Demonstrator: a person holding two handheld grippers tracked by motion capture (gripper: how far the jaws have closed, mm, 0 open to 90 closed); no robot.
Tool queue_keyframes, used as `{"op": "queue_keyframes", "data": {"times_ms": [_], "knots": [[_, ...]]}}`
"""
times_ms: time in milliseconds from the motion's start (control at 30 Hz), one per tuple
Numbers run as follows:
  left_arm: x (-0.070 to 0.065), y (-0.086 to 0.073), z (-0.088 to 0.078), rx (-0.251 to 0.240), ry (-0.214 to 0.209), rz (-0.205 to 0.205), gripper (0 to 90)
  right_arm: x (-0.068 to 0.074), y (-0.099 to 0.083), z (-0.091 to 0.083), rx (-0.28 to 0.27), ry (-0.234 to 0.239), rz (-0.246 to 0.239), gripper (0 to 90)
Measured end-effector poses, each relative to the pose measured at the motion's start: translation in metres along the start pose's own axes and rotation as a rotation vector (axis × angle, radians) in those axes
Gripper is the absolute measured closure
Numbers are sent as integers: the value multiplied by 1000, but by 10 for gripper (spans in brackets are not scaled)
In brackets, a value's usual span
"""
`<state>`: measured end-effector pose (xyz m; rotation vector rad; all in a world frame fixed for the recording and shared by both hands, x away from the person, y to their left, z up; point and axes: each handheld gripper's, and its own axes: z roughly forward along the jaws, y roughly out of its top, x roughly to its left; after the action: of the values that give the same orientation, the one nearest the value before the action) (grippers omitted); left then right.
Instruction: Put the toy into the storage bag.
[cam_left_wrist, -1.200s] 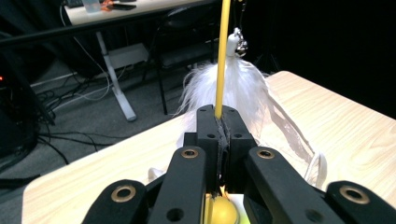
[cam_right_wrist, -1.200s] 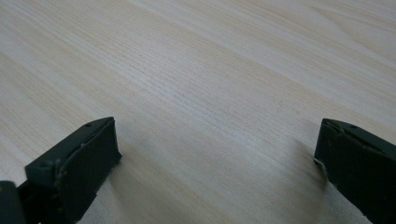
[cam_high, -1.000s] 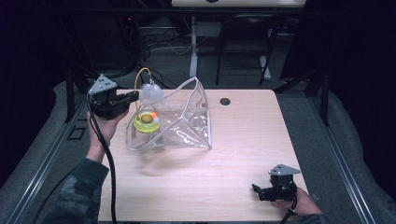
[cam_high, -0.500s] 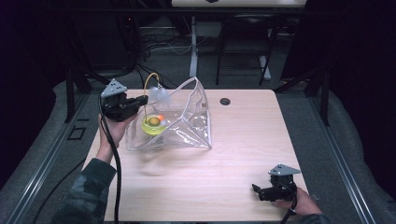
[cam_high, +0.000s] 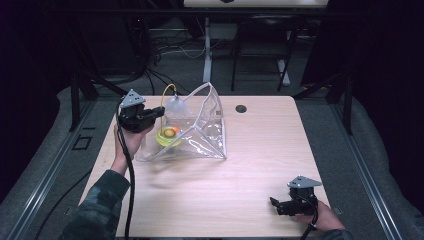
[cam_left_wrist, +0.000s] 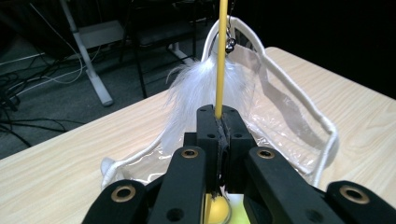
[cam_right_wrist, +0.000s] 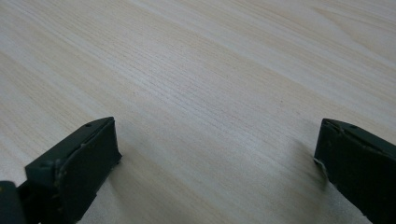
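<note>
A light wooden table (cam_high: 250, 170) carries a clear plastic bag (cam_high: 202, 135).

We are seeing a pale wood-grain table (cam_high: 260, 165), a clear bag (cam_high: 200, 127) with white piping left of centre, a yellow rod (cam_left_wrist: 221, 56), a white feather tuft (cam_left_wrist: 198, 91), black jaws, and what may be an orange ball (cam_high: 175, 130).

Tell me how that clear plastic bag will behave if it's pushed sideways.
The clear bag looks like thin, creased film, so it would probably buckle rather than slide stiffly. It seems light, likely skidding easily on the smooth table. Its white cord rim looks floppy.
</note>
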<state>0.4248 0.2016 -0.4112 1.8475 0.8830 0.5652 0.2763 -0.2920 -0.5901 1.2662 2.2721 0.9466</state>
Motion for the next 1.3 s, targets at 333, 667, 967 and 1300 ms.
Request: {"op": "queue_keyframes", "data": {"times_ms": [333, 667, 967, 1300], "knots": [[1, -10, 16, 8, 6, 18, 882, 0, 0, 0, 1, 0, 0, 0], [2, -18, 35, 41, 12, 13, 882, 0, 0, 0, -1, 5, 2, 0], [2, -24, 47, 74, 16, 5, 881, 0, 0, 0, -2, 5, 1, 0], [6, -27, 50, 110, 31, -32, 875, 0, 0, 0, 1, 2, -2, 0]]}}
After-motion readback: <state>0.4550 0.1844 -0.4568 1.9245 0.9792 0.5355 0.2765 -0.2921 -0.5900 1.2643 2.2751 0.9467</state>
